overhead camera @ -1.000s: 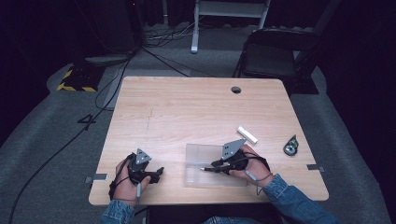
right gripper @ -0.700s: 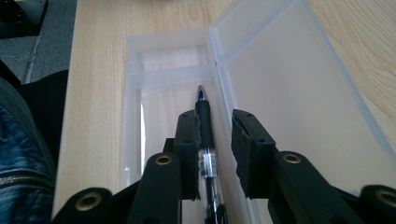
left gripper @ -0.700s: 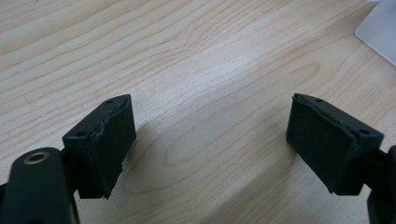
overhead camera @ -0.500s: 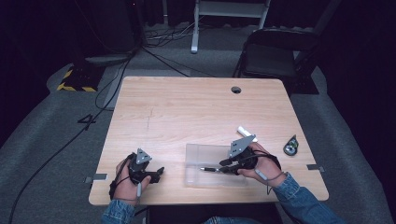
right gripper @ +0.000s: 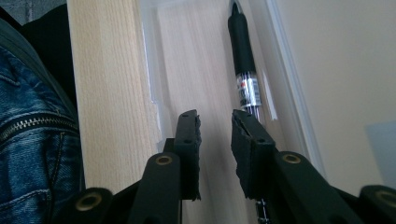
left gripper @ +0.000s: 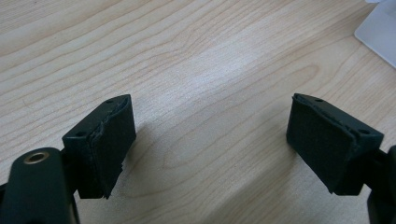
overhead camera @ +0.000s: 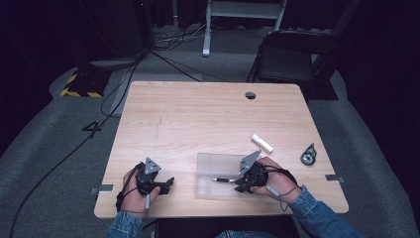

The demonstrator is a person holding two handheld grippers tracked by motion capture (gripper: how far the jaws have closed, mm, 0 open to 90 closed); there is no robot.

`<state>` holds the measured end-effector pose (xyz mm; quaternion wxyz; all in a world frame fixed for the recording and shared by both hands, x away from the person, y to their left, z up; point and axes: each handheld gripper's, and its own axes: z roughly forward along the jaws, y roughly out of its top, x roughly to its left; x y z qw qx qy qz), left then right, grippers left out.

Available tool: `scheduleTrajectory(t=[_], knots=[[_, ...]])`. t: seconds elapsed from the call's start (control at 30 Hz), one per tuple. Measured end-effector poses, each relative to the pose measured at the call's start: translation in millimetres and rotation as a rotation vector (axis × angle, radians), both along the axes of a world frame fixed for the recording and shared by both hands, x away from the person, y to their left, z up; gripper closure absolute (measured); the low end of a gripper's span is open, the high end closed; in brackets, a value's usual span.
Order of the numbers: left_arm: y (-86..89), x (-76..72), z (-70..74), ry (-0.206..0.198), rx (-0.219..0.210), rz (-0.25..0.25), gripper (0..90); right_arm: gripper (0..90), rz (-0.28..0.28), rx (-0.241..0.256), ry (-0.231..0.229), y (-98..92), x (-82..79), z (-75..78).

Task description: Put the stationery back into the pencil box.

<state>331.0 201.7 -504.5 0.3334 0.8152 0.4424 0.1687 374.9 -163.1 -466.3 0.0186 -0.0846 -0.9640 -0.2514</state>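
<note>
My right tool (overhead camera: 241, 184), jaws slightly apart, hovers over the clear tray (overhead camera: 208, 166); the pen (right gripper: 243, 56) lies at its twelve o'clock. My left tool (overhead camera: 166, 183) gapes wide over the desk (overhead camera: 208, 119).

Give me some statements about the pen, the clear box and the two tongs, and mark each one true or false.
1. The pen lies inside the clear box. True.
2. The left tongs grip the pen. False: their jaws stand wide apart over bare table.
3. The right tongs reach over the clear box. True.
4. The white cylinder lies inside the clear box. False: it lies on the table beyond it.
5. The right tongs squeeze the pen. False: the pen lies beside one jaw, not between them.
</note>
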Motion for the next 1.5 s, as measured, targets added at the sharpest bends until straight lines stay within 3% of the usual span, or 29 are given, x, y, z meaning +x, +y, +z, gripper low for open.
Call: scheduleTrajectory(t=[0.23,0.4,0.87,1.17,1.37,1.5], knots=[[0.0,0.0,0.0,0.000,0.000,0.000,16.0,63.0,-0.018,-0.019,0.015,2.4,-2.0,-4.0],[0.0,-0.1,0.0,0.000,0.001,0.000,16.0,57.3,-0.028,-0.028,-0.007,2.8,-2.8,-3.9],[-0.1,0.0,0.0,0.000,0.000,0.000,16.0,56.1,-0.054,-0.038,-0.025,3.9,-4.5,-3.6],[-0.4,0.3,-0.2,0.003,-0.006,-0.001,16.0,52.0,-0.086,0.019,-0.013,-3.7,-2.1,8.5],[-1.5,3.1,-0.1,0.002,-0.002,-0.005,15.4,50.9,-0.148,0.062,-0.029,-17.7,0.7,23.3],[-3.5,6.6,0.0,0.003,-0.001,-0.004,15.1,49.1,-0.219,0.087,-0.042,-34.2,4.9,31.5]])
